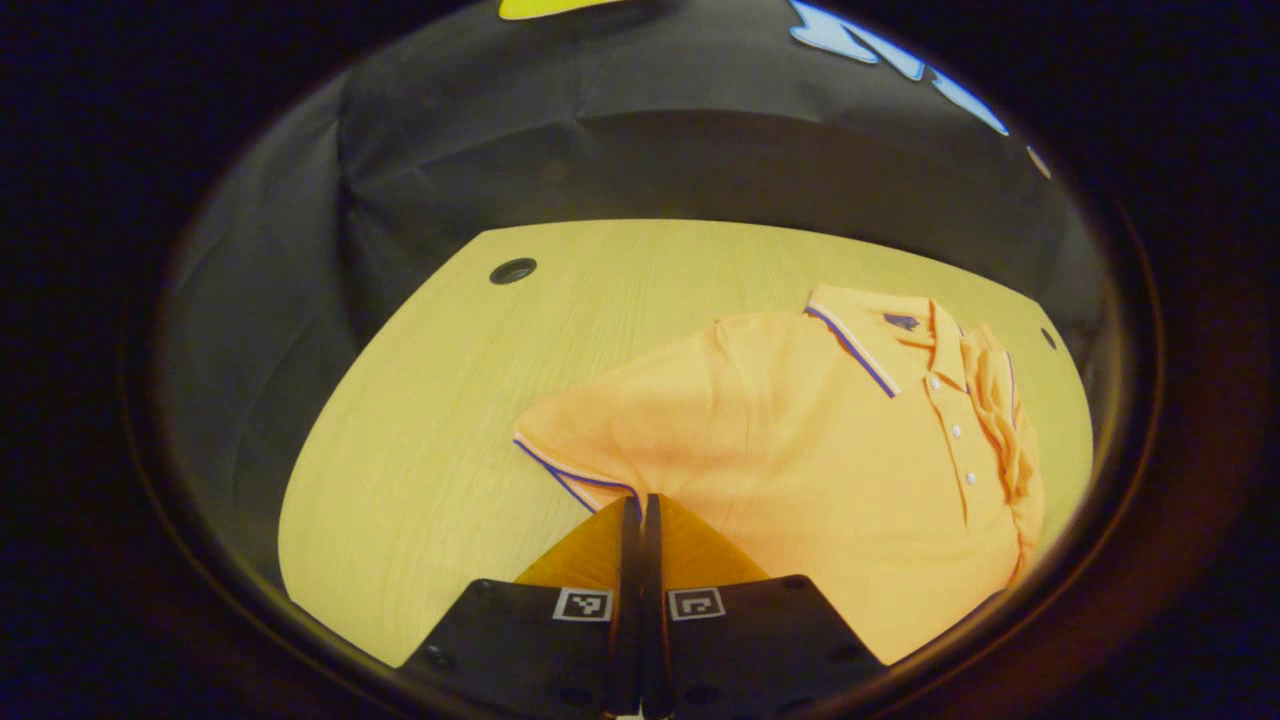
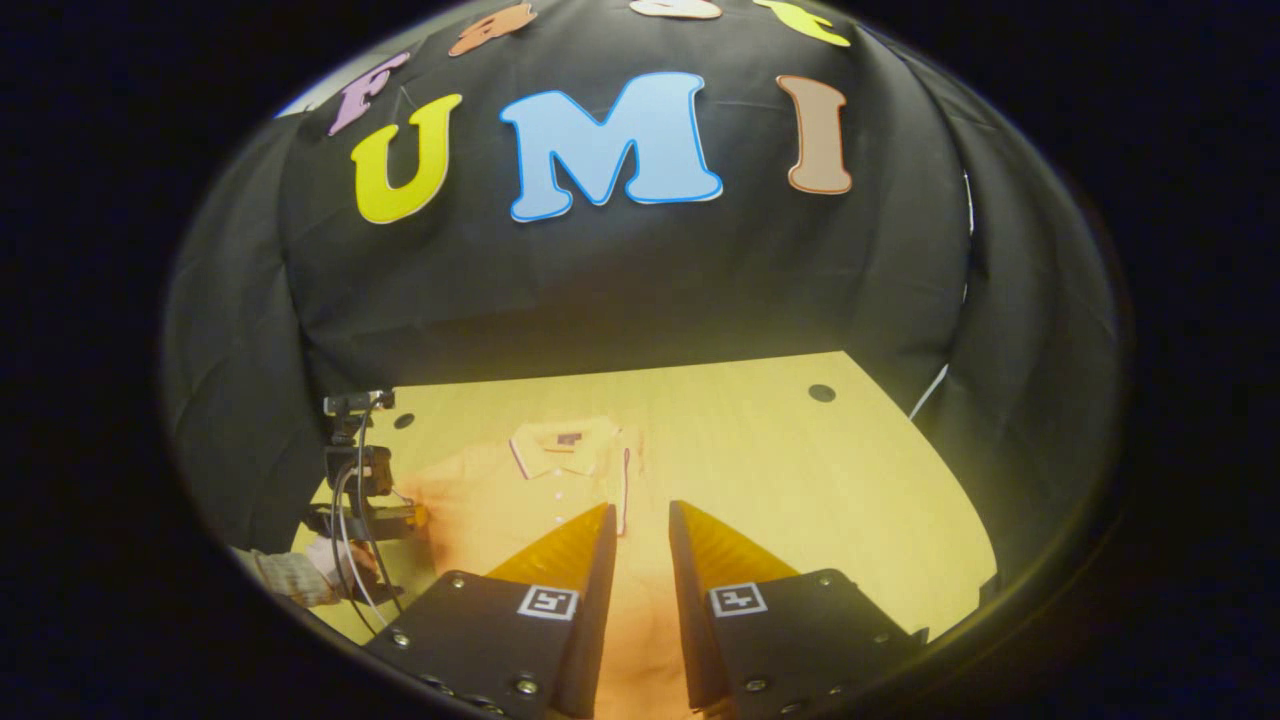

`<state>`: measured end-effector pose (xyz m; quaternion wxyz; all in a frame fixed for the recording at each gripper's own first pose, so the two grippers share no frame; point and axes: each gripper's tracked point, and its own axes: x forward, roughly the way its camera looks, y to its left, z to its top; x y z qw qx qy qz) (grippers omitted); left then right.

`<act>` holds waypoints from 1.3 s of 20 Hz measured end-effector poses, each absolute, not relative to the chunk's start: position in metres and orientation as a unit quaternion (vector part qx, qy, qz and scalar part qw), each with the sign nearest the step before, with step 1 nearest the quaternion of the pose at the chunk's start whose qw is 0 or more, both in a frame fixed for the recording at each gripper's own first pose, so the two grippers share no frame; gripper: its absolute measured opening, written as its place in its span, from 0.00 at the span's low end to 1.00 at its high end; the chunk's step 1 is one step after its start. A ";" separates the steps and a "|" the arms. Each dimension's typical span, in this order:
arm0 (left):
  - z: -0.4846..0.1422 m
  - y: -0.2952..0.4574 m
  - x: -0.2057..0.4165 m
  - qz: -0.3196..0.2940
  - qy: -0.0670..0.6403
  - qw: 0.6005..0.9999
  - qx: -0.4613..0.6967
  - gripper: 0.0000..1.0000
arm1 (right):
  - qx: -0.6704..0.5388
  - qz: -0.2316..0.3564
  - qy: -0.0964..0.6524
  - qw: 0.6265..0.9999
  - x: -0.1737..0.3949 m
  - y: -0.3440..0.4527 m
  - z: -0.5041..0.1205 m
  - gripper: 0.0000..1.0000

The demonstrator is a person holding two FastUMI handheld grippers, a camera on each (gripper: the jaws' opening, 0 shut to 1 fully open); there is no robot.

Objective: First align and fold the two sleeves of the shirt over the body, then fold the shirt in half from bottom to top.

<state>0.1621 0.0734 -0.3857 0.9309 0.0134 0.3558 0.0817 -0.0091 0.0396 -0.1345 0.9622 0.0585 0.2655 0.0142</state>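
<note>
One soft orange polo shirt (image 1: 800, 450) lies rumpled on smooth wooden table (image 1: 430, 420).

The shirt (image 1: 800, 470) lies flat on the table (image 1: 430, 420), collar (image 1: 880, 335) toward the wall (image 1: 600, 130) at the far edge. In the left gripper view my left claw (image 1: 640, 505) sits at the hem of the near sleeve (image 1: 590, 440), with the shirt body spreading right. In the right gripper view my right claw (image 2: 640, 520) hangs over the shirt's lower part; my left claw shows far left, beside the shirt.
</note>
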 end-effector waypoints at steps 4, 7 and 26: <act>-0.345 0.042 0.176 0.048 0.310 0.947 0.075 0.06 | 0.067 0.007 0.263 0.963 -0.014 0.032 -0.136 0.33; -0.326 0.006 0.182 0.009 0.285 0.952 0.114 0.06 | 0.076 0.001 0.265 0.961 -0.020 0.027 -0.143 0.33; -0.390 -0.131 0.162 -0.117 0.333 0.915 0.196 0.07 | 0.119 -0.079 0.267 0.953 -0.074 -0.044 -0.160 0.34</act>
